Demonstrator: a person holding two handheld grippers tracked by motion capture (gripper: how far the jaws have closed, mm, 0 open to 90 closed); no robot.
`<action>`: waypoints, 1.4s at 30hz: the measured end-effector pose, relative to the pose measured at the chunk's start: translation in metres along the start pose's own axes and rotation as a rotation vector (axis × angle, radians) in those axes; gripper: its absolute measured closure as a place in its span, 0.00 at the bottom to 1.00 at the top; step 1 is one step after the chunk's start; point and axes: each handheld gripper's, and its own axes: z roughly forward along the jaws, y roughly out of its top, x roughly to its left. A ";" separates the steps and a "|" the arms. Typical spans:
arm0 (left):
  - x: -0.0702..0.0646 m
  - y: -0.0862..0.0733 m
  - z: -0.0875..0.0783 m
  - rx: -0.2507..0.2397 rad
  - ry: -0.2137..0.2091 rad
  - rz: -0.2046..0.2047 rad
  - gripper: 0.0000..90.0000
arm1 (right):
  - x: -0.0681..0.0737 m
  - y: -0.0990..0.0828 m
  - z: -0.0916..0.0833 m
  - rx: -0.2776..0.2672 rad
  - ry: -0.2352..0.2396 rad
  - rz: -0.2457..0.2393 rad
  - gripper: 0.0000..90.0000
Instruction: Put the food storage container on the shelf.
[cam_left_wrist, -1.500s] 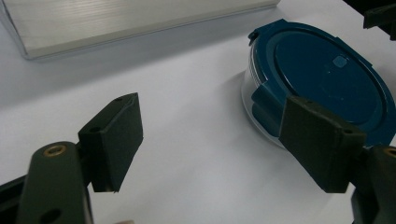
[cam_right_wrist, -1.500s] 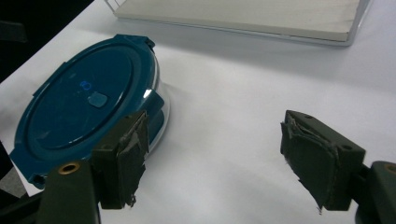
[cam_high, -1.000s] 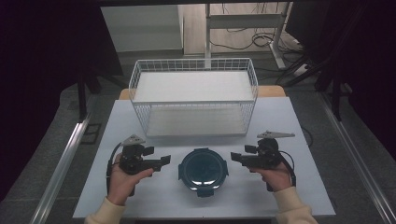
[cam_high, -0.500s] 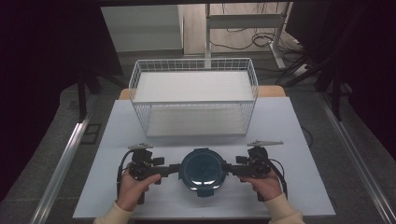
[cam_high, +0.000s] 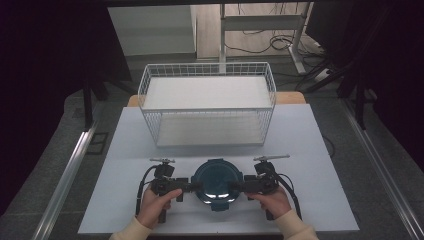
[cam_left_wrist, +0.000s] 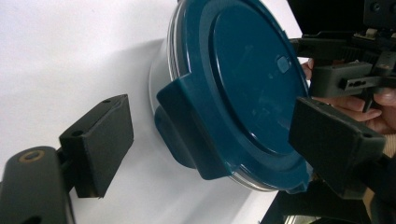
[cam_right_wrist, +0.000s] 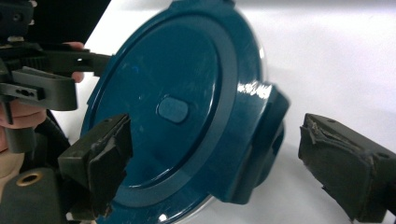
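Observation:
A round clear container with a dark blue lid (cam_high: 216, 180) sits on the white table (cam_high: 310, 140) near its front edge. My left gripper (cam_high: 192, 186) is at the lid's left side and my right gripper (cam_high: 241, 186) at its right side, both pointing inward. In the left gripper view the lid (cam_left_wrist: 247, 79) has a blue side latch (cam_left_wrist: 187, 126) between my left gripper's (cam_left_wrist: 212, 140) jaws, which have just been opening and touch nothing. In the right gripper view the opposite latch (cam_right_wrist: 259, 135) stands between my right gripper's (cam_right_wrist: 224, 156) jaws, also just opening, pads clear of it.
A white wire basket (cam_high: 210, 127) with a white floor stands behind the container at the table's middle back. Bare table lies left and right of my hands. Dark floor, metal rails and cables surround the table.
Both hands have come down and inward from either side. The grippers, held apart from the container a second ago, now flank its lid, one side latch between each pair of jaws.

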 end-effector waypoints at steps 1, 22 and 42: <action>-0.001 0.000 0.002 0.004 -0.007 -0.002 0.15 | 0.001 -0.001 0.002 0.007 -0.001 0.000 0.10; 0.000 -0.007 0.014 0.028 -0.055 -0.116 0.28 | -0.009 -0.004 0.005 0.007 0.091 0.208 0.32; -0.010 -0.006 -0.001 -0.035 -0.010 -0.091 0.40 | 0.003 -0.005 -0.006 -0.067 0.076 0.172 0.42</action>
